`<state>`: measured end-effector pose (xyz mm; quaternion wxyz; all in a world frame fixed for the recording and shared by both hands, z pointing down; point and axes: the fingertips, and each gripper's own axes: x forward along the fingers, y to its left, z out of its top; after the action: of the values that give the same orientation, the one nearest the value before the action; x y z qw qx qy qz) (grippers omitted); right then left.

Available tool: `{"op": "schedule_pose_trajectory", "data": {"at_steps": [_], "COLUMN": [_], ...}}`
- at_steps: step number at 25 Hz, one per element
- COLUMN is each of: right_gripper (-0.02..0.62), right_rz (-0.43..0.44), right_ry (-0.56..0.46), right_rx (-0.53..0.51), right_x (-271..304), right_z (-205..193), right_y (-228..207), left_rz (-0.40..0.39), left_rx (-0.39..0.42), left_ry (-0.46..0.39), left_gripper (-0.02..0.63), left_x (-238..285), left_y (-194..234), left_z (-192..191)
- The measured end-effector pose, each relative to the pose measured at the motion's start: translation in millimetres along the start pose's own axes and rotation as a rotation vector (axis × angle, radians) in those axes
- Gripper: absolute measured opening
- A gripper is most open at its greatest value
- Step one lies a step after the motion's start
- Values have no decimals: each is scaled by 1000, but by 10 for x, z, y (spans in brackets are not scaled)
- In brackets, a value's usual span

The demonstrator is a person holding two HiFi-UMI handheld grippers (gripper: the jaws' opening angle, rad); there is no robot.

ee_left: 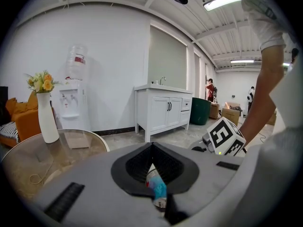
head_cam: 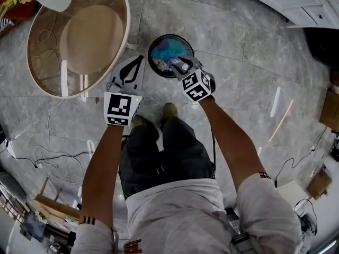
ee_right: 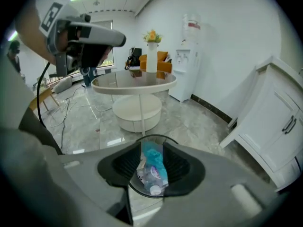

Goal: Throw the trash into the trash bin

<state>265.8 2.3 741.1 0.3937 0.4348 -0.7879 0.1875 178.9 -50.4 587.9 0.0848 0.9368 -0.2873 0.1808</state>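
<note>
Bottle (ee_right: 152, 176) lies in trash bin (head_cam: 151, 57) beneath open right hand-held gripper (ee_right: 151, 148).

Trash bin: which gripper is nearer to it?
Right. The right gripper hangs over the bin's opening. The left gripper is beside the bin, its tip outside the rim.

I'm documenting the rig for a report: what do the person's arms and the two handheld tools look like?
The left tool and right tool are light grey, wedge-shaped shells with ribbed black lining inside the jaws. Each carries a cube of black-and-white square markers near the hand. The person wears white short sleeves with dark striped cuffs.
</note>
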Motion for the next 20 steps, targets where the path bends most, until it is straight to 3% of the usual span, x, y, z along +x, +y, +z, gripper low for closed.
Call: {"op": "schedule_pose_trajectory", "data": {"at_steps": [2,7,12,20], "right_gripper": [136,4,2,2], "right_rz": [-8,-57,-47,55], "right_ry": [-64,-231,-414,-648], "right_rx": [20,8,8,72], "right_x": [-167,-705,-1293,-2253], "right_z": [217,879,1618,2691], "right_y": [-16,-52,-42,192], "left_rz": [-1,-3,-4,9], "left_rx": [-4,-1,-14,-24], "left_ry": [-1,-19,-61,-187], "left_gripper": [-2,-2,-2,-2], "left_x": [-52,-240,-434,-1005], "left_y": [-7,-3,-23,-21], "left_z": [79,400,875,1824]}}
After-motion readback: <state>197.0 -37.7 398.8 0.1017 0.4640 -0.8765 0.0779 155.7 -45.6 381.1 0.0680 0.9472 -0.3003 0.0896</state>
